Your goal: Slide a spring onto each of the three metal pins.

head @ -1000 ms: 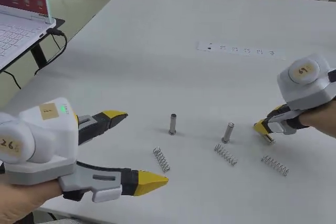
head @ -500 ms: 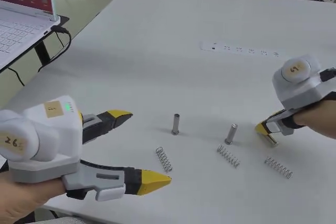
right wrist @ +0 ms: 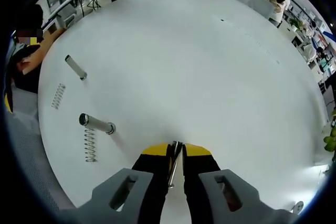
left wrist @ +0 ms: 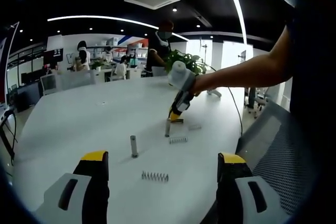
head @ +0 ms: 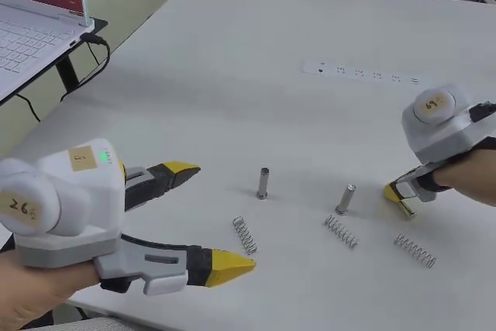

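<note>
The white table holds the work, with a laptop off its left side. The left gripper hovers at the near edge, its jaws spread wide on nothing. The right gripper is pinched on a thin metal pin and tipped down at the tabletop. Two upright pins stand bare, and three springs lie flat just in front.

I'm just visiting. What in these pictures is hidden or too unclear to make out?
- The third pin: right gripper view, mostly covered by the right gripper's shut jaws, so its length is hidden.
- Laptop: head view, cut off by the top-left edge; screen text too small.
- Power strip: head view, markings too small to read.
</note>
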Action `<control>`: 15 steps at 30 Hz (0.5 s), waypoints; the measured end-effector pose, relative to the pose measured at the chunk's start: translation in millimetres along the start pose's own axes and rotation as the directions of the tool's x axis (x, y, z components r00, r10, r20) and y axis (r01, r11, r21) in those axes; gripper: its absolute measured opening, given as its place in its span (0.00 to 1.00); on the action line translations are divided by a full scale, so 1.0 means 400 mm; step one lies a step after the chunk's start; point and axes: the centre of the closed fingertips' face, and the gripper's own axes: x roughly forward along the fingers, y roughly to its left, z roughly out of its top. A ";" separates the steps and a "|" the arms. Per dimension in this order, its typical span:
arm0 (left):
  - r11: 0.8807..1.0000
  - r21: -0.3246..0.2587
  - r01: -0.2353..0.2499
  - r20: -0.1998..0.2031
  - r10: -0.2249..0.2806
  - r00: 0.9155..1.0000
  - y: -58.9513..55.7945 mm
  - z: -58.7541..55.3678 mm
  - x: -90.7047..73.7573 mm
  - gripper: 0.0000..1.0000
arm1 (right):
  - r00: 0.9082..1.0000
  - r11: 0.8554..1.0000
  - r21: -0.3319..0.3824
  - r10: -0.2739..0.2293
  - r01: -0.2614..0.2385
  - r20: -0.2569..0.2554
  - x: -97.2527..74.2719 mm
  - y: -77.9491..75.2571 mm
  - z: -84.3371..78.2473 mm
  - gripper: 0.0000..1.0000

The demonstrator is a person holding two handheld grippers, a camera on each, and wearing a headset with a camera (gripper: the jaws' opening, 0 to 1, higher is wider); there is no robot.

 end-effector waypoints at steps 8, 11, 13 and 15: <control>1.000 0.000 0.000 0.003 0.000 1.000 0.000 0.003 0.000 0.81 | 1.000 1.000 0.024 0.008 -0.008 -0.018 0.019 -0.031 0.003 0.07; 1.000 -0.001 -0.002 0.003 0.002 1.000 0.000 0.003 0.000 0.81 | 1.000 0.999 0.031 0.009 -0.009 -0.024 0.024 -0.036 0.003 0.06; 1.000 -0.001 -0.002 0.006 0.002 1.000 0.000 0.005 -0.001 0.81 | 1.000 0.999 0.031 0.008 -0.008 -0.026 0.024 -0.036 0.002 0.06; 1.000 -0.001 -0.003 0.007 0.003 1.000 0.000 0.005 -0.002 0.81 | 1.000 0.999 0.037 0.009 -0.008 -0.021 0.019 -0.032 0.003 0.06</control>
